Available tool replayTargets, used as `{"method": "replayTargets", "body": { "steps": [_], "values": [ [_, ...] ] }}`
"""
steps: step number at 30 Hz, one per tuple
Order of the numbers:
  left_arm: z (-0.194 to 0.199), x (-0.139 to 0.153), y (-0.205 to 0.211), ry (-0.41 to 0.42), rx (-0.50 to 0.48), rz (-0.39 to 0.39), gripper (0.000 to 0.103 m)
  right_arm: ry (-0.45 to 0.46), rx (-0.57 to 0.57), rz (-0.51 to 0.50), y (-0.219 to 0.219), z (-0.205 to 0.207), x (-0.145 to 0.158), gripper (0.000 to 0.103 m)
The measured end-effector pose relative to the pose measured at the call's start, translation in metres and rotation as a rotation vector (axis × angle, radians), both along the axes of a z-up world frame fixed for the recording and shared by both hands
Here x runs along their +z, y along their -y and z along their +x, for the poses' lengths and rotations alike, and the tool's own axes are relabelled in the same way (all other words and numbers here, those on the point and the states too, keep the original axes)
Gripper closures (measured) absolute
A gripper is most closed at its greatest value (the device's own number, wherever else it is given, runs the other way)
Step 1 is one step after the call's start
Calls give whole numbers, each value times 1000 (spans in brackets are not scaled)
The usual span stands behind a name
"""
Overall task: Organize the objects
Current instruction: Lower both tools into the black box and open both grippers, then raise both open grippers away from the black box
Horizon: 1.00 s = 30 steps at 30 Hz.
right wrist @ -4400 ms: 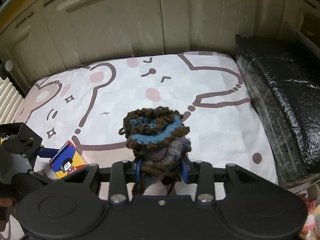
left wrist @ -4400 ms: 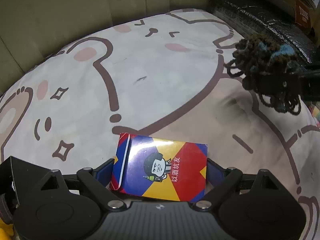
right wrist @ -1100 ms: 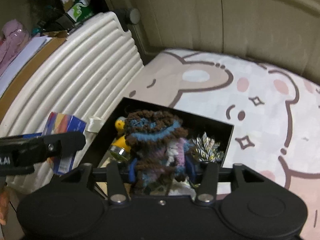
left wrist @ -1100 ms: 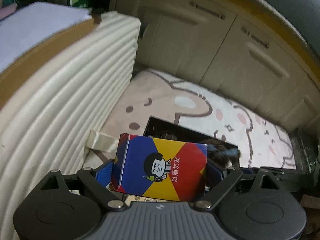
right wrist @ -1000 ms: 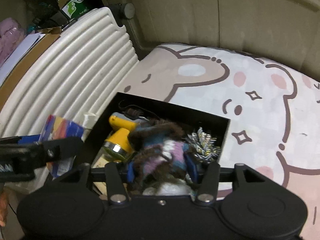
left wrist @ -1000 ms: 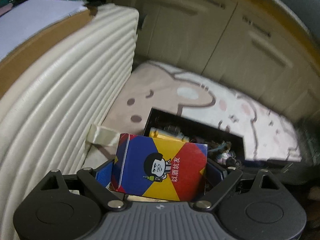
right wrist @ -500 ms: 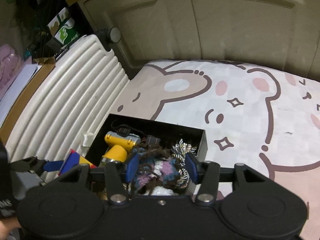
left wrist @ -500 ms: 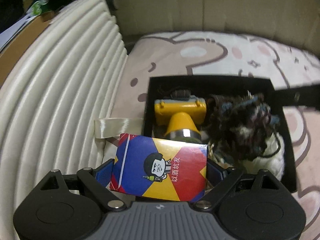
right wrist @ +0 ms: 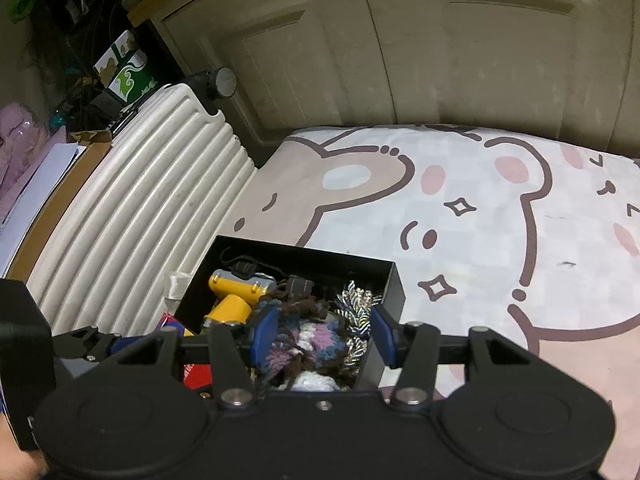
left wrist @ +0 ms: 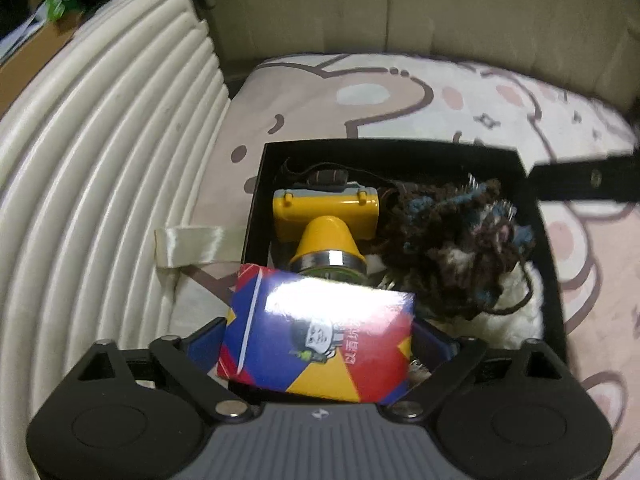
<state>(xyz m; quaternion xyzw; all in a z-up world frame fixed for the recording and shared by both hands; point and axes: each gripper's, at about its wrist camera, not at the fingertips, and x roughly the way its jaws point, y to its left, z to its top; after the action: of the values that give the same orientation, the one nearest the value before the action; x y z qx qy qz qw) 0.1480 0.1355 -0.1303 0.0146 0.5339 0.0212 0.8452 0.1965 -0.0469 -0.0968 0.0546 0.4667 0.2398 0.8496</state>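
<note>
Card box going into the black box – left jaws letting go

At far left stands a ribbed cream panel, with a satin ribbon tab lying against the black box – probably its pull tab. The left gripper points steeply down over the box's near left corner, so the glossy card box should fall inside. Its jaws have just been opening, and they now stand wide. The card box is between them, tilted, and the pads no longer seem to press it. Behind it in the black box lie a yellow headlamp and, to its right, a woolly yarn bundle. The right gripper hangs above that yarn with its jaws half apart and holding nothing. On the right the bear-print sheet spreads out.
</note>
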Motion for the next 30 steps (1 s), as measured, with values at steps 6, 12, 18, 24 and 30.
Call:
{"method": "replayTargets", "body": {
  "steps": [6, 12, 18, 24, 30],
  "values": [
    [-3, 20, -17, 79, 90, -82, 4, 8, -2, 10, -1, -1, 1, 53],
    [-1, 17, -32, 69, 169, -78, 4, -13, 13, 40, -6, 1, -6, 88],
    [-1, 11, -35, 44, 165, -81, 4, -86, 43, -4, -22, 3, -30, 97],
    [1, 8, -32, 35, 143, -79, 4, -95, 53, -31, -35, 5, -44, 97],
    [3, 7, -30, 28, 129, -70, 4, -100, 61, -43, -37, 5, -46, 97]
  ]
}}
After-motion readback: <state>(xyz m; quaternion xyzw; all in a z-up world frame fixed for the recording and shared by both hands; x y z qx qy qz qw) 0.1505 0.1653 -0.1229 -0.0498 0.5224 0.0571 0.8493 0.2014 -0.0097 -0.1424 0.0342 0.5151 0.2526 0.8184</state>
